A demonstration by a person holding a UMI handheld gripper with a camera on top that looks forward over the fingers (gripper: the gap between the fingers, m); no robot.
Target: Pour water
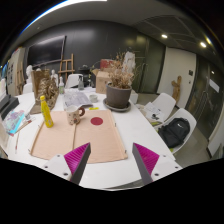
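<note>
My gripper (111, 160) is open and empty; its magenta pads (76, 158) stand wide apart above the near edge of a white table (150, 130). Just beyond the fingers lies a tan mat (80, 138). On the mat's far part sit a small cup-like object (76, 116) and a dark red round coaster or lid (97, 121). A yellow bottle (46, 111) stands upright at the mat's left edge. All are well beyond the fingers.
A potted dry plant (119, 92) stands at the table's far side. Several small items (15, 122) lie at the table's left. White chairs (160, 106) and a dark bag (176, 131) are to the right. An easel (66, 68) stands by the back wall.
</note>
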